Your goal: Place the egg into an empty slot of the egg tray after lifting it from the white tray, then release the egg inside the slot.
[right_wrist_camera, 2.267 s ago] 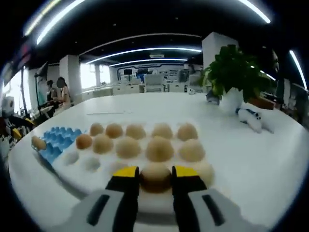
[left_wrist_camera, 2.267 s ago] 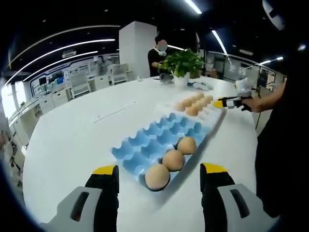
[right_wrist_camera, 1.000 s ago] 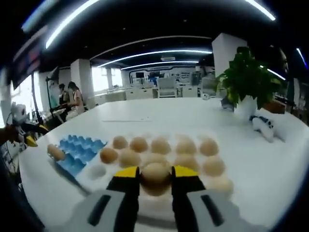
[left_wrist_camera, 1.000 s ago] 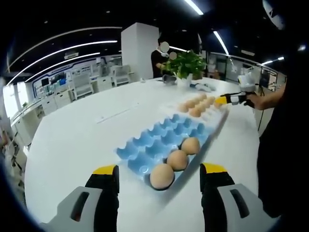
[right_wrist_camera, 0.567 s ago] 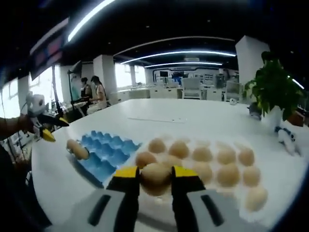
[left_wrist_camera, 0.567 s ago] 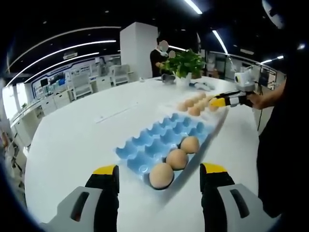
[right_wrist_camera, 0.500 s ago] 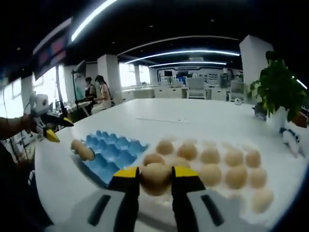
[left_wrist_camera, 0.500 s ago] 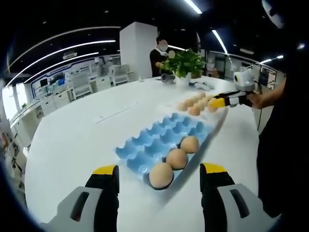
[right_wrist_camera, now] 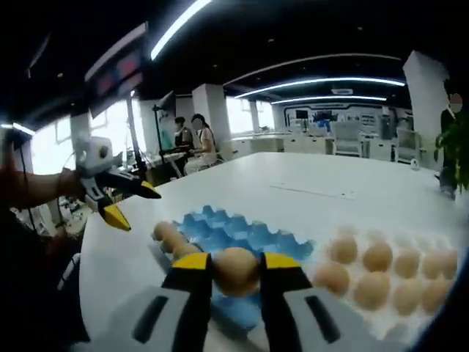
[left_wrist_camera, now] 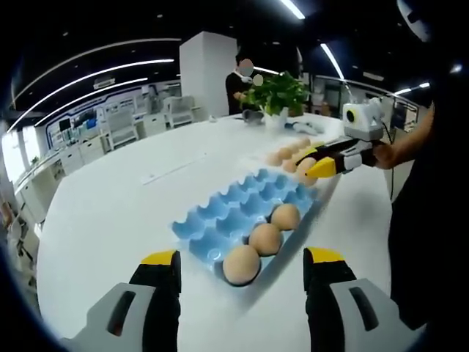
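Observation:
The blue egg tray [left_wrist_camera: 242, 209] lies on the white table with three brown eggs [left_wrist_camera: 264, 238] in its near row; in the right gripper view the same blue egg tray [right_wrist_camera: 242, 236] sits below my jaws. My right gripper [right_wrist_camera: 236, 265] is shut on a brown egg [right_wrist_camera: 236, 270] held above it. From the left gripper view, the right gripper [left_wrist_camera: 315, 167] carries that egg [left_wrist_camera: 305, 164] over the tray's far end. The white tray [right_wrist_camera: 381, 268] with several eggs lies to the right. My left gripper [left_wrist_camera: 242, 258] stands open at the tray's near end, and the left gripper [right_wrist_camera: 116, 202] is seen at the left.
A potted plant [left_wrist_camera: 277, 95] stands at the table's far side, with a person [left_wrist_camera: 238, 84] behind it. Two people [right_wrist_camera: 192, 143] are by desks in the background. A hand and sleeve [left_wrist_camera: 407, 150] hold the right gripper.
My right gripper has carried the egg away from the white tray and over the blue egg tray. The left gripper has stayed open in place.

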